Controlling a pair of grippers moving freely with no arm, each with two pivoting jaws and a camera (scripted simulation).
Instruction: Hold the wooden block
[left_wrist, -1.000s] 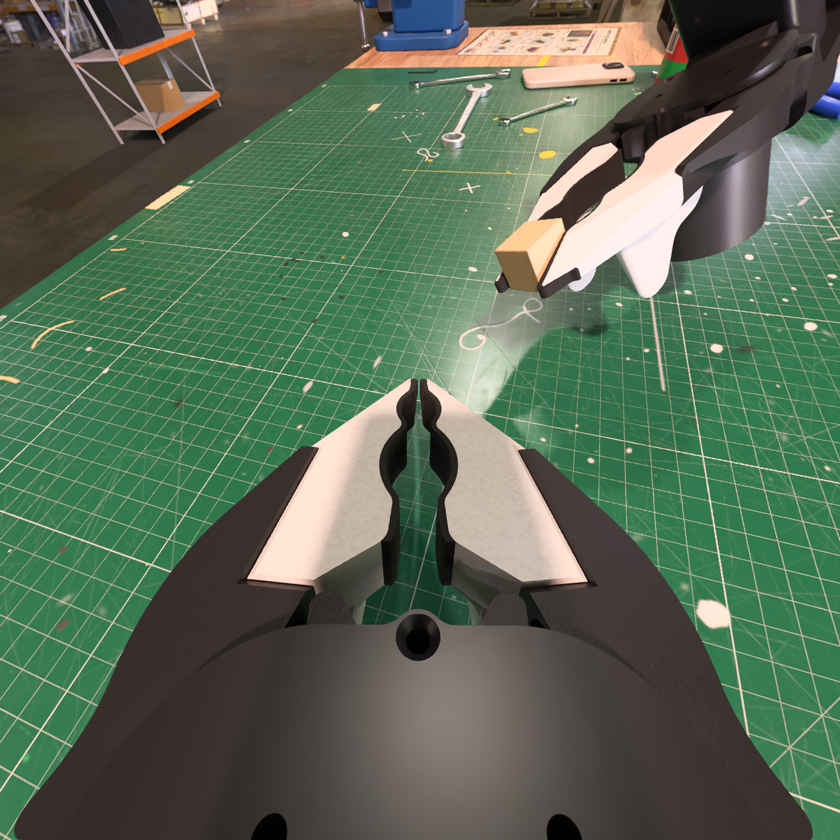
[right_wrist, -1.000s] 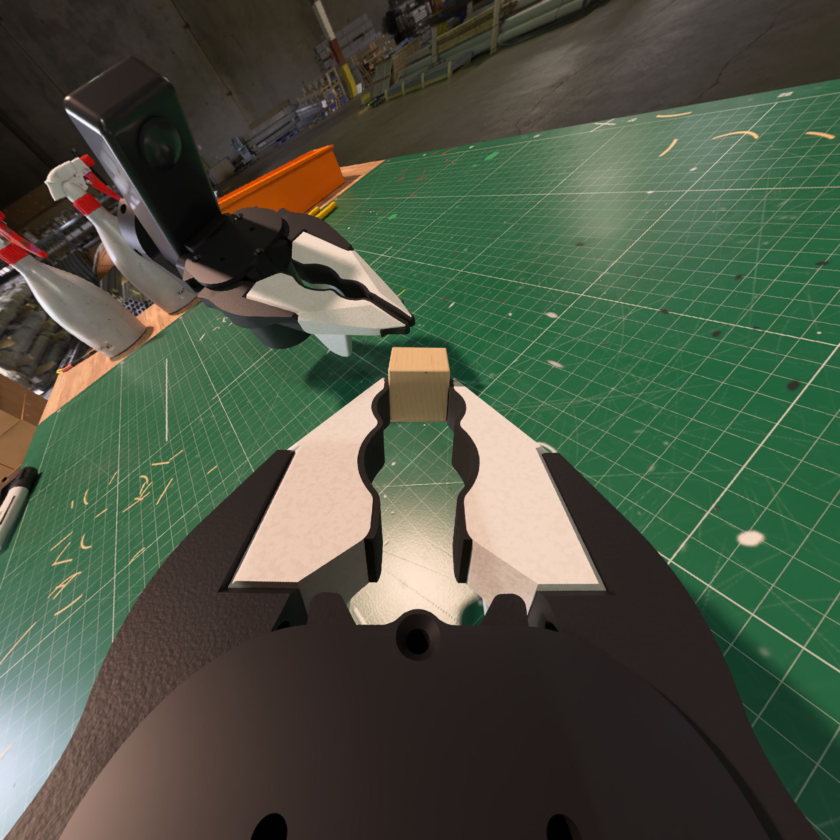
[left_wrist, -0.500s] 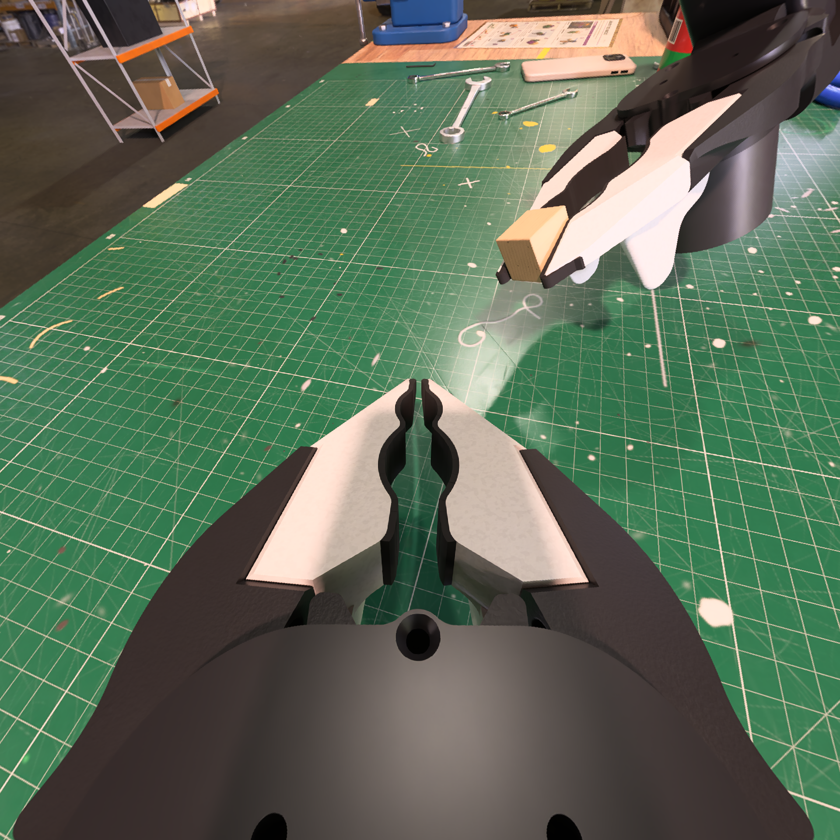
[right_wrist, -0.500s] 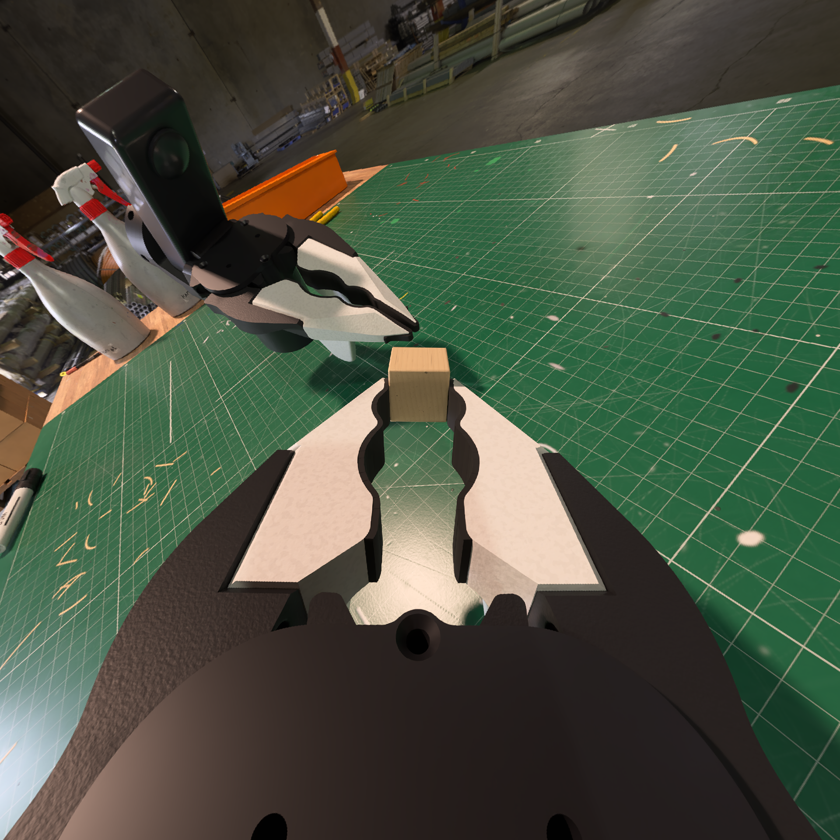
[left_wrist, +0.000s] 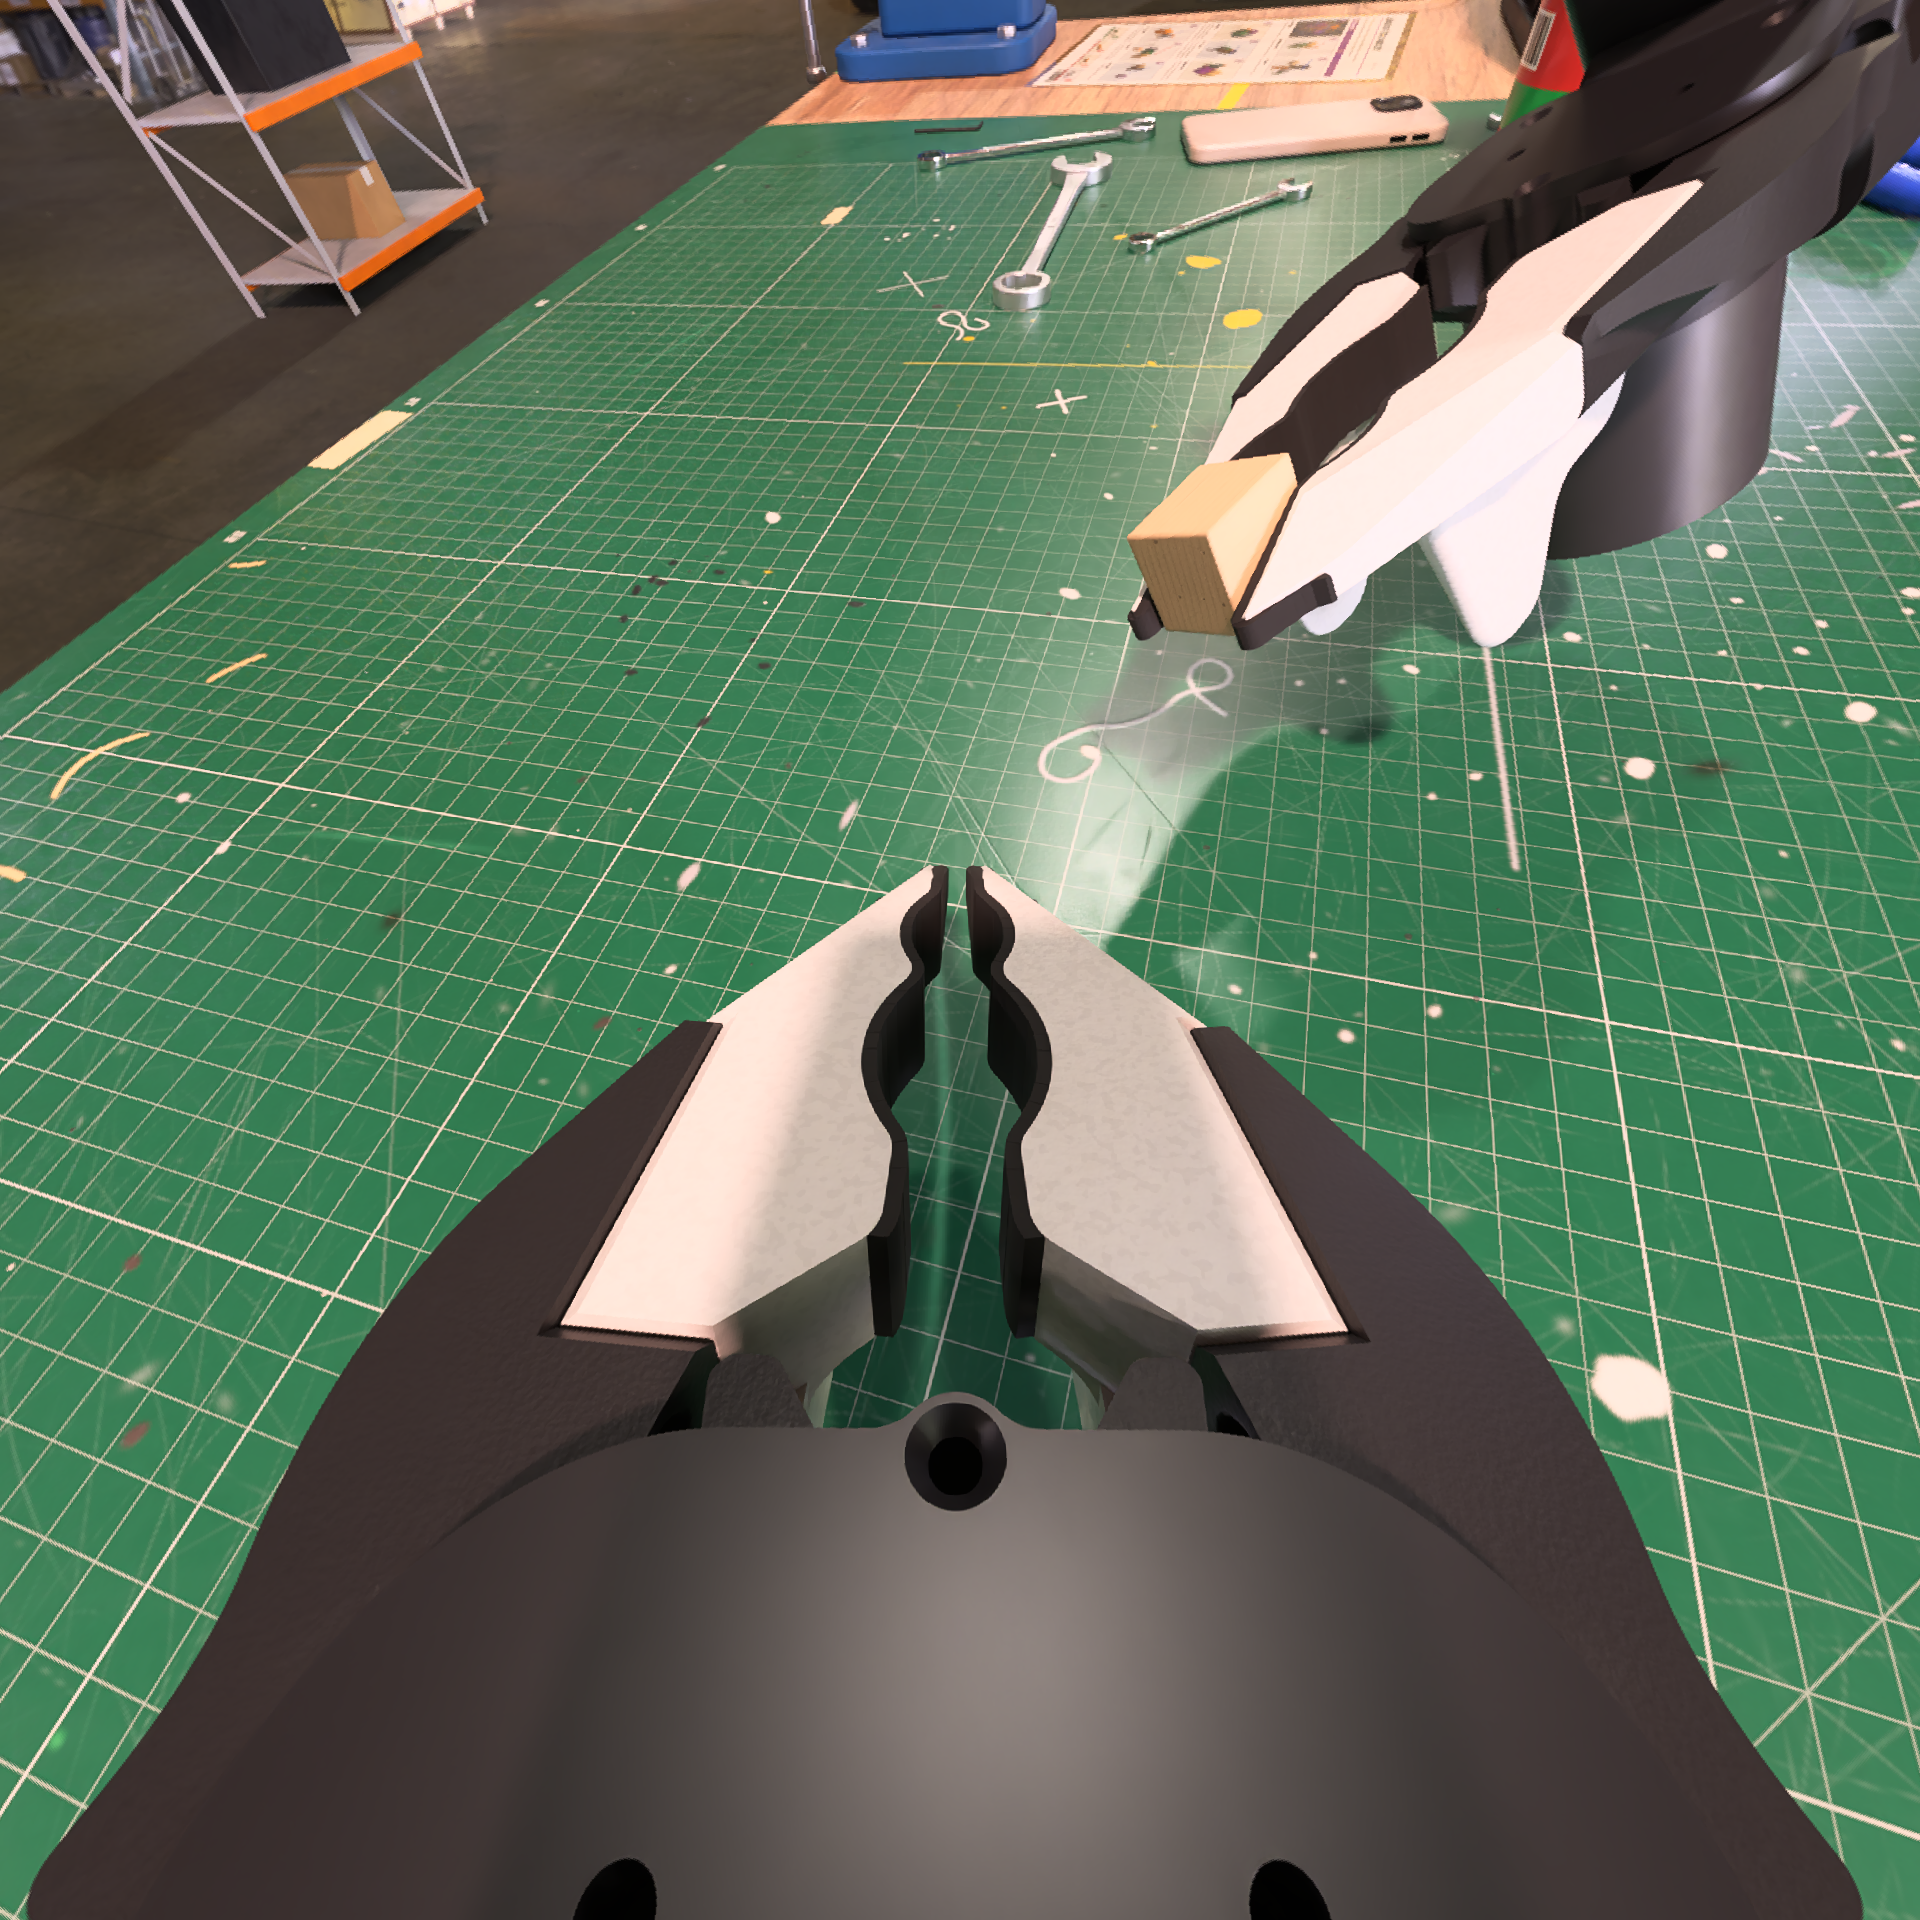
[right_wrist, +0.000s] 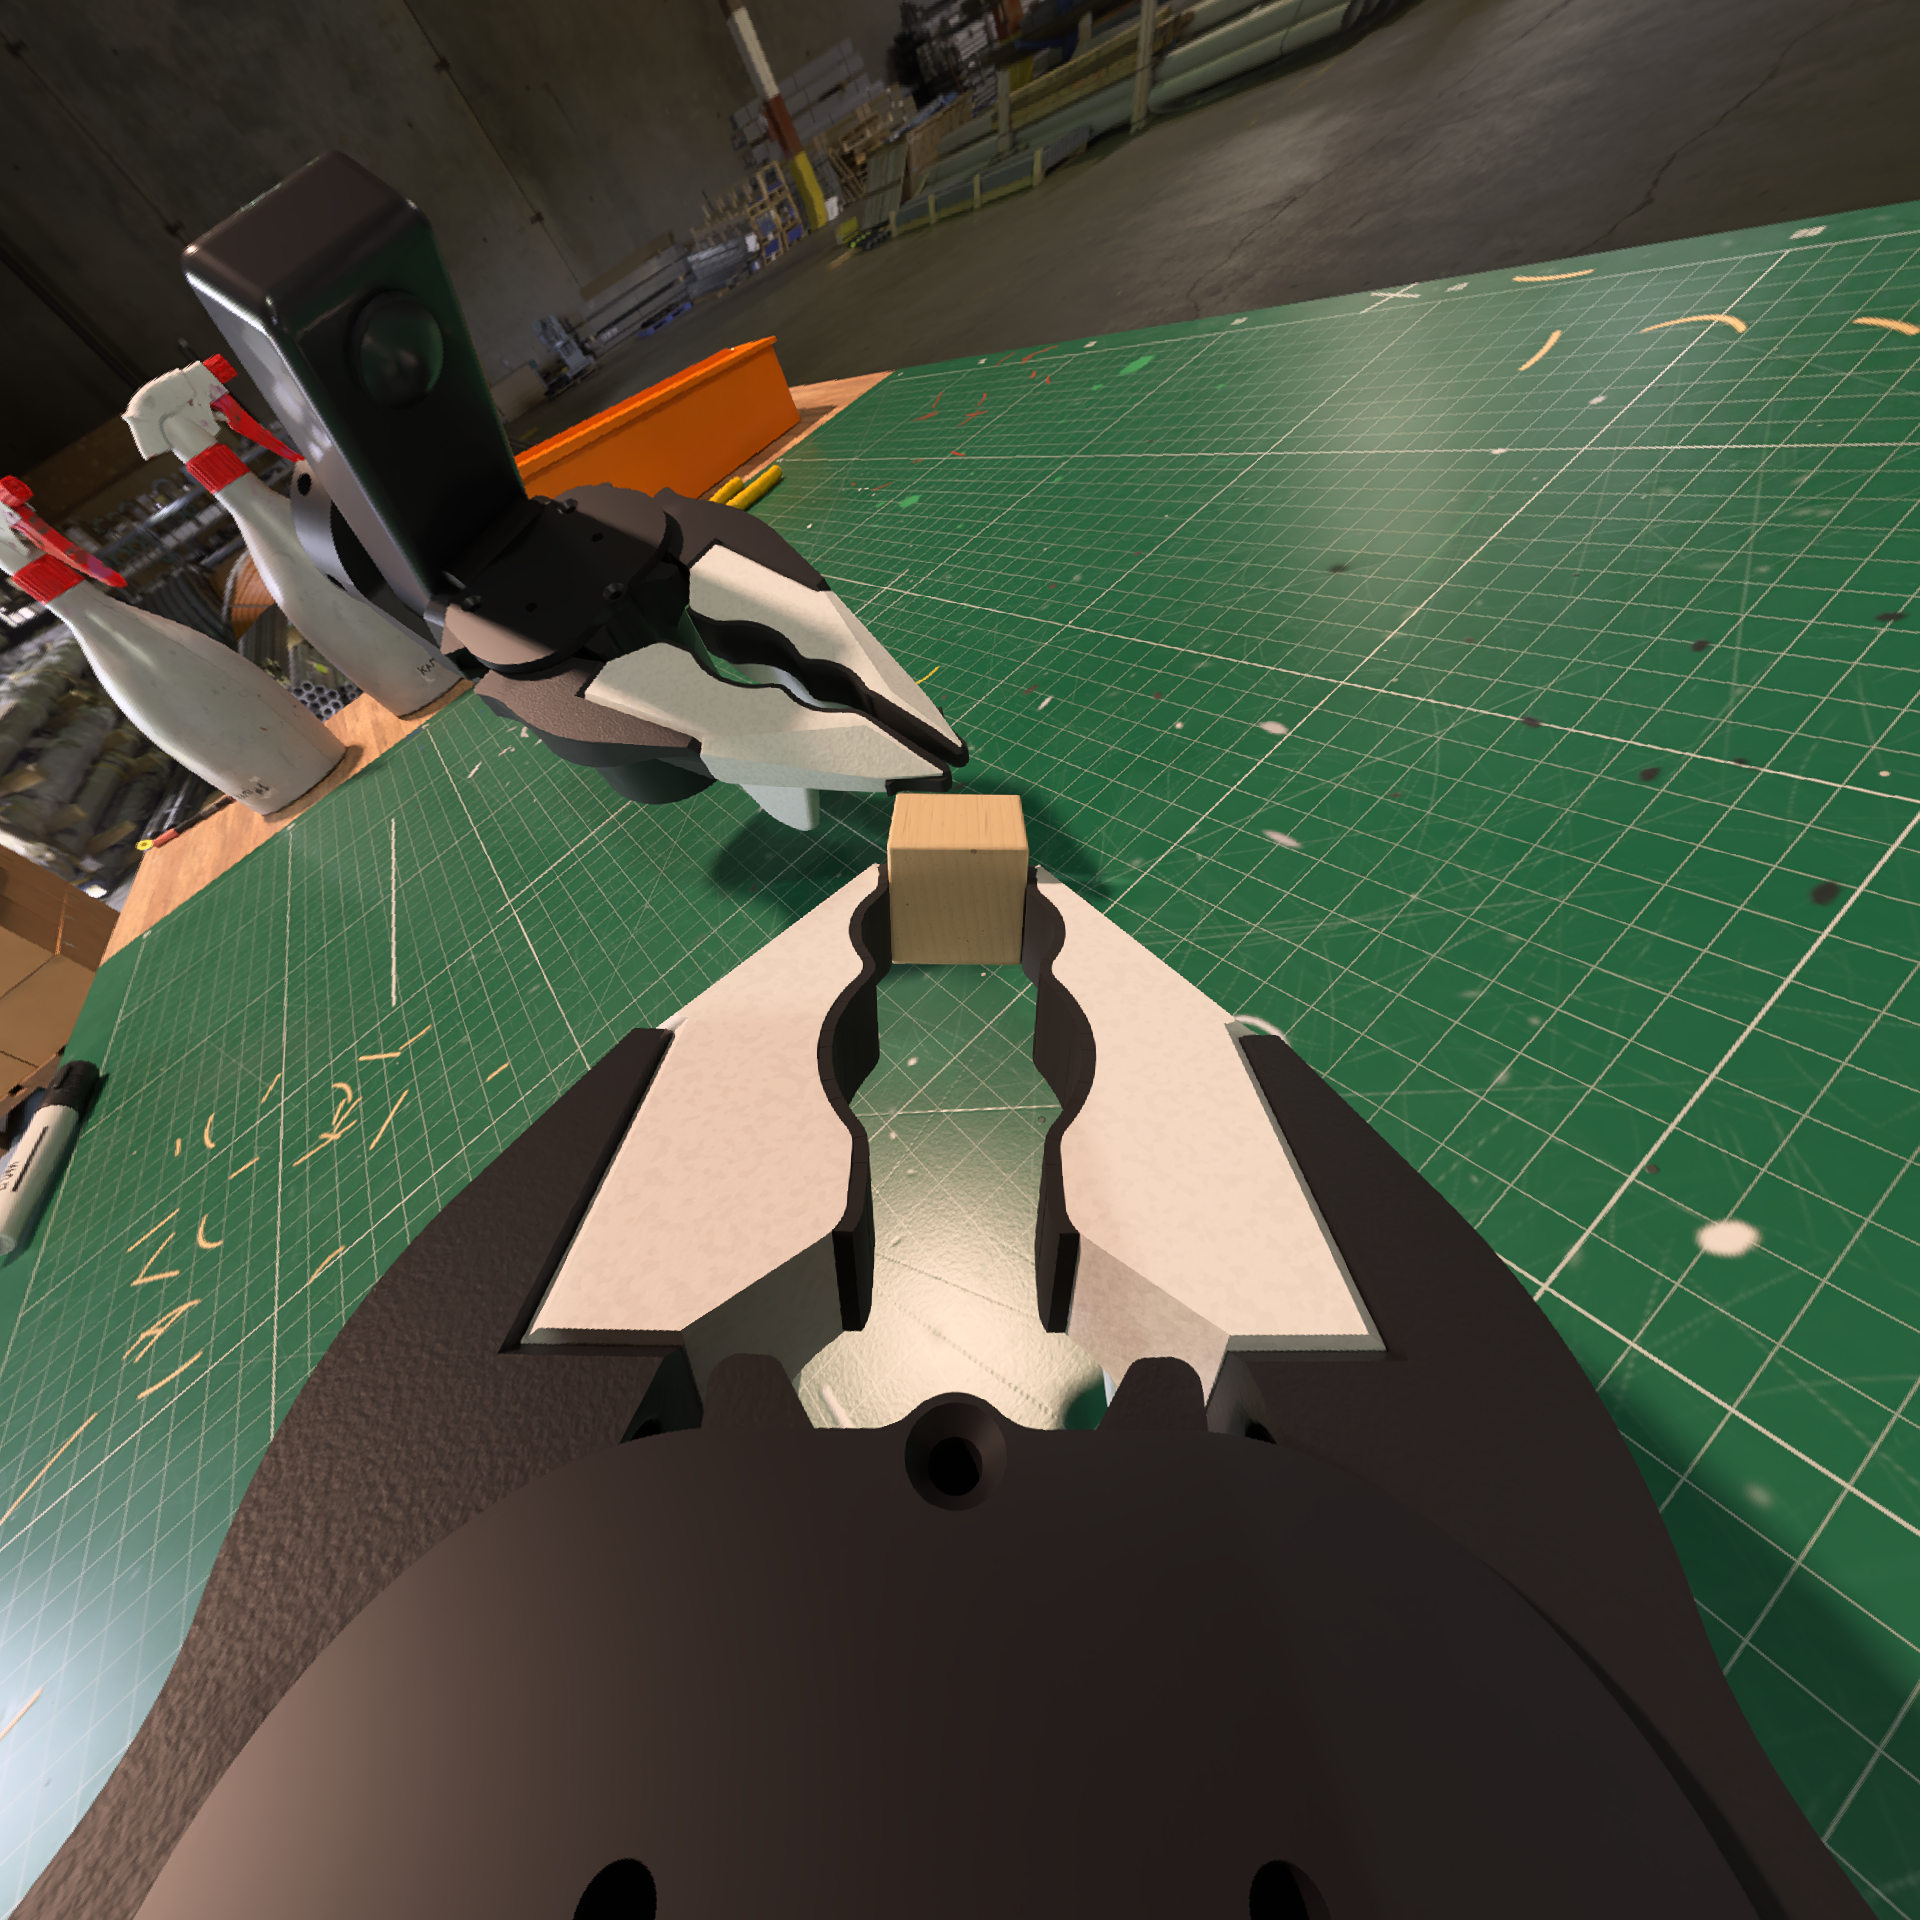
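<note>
A small pale wooden block (right_wrist: 957, 878) is clamped between the tips of my right gripper (right_wrist: 957, 896), held in the air above the green cutting mat (right_wrist: 1455, 727). The same block (left_wrist: 1205, 545) and the right gripper (left_wrist: 1195, 613) show at the upper right of the left wrist view. My left gripper (left_wrist: 956, 883) is shut and empty, its tips nearly touching, low over the mat. It also shows in the right wrist view (right_wrist: 940, 758), just behind and left of the block, apart from it.
Three wrenches (left_wrist: 1044, 234) and a pale phone (left_wrist: 1314, 130) lie at the mat's far end. Two spray bottles (right_wrist: 197, 686), an orange bin (right_wrist: 665, 426) and a marker (right_wrist: 36, 1153) stand along the left side in the right wrist view. A shelf rack (left_wrist: 301, 156) stands off the table.
The right gripper has risen a little with the block still clamped. The left gripper stays shut and appears slightly closer to the block in the right wrist view.
</note>
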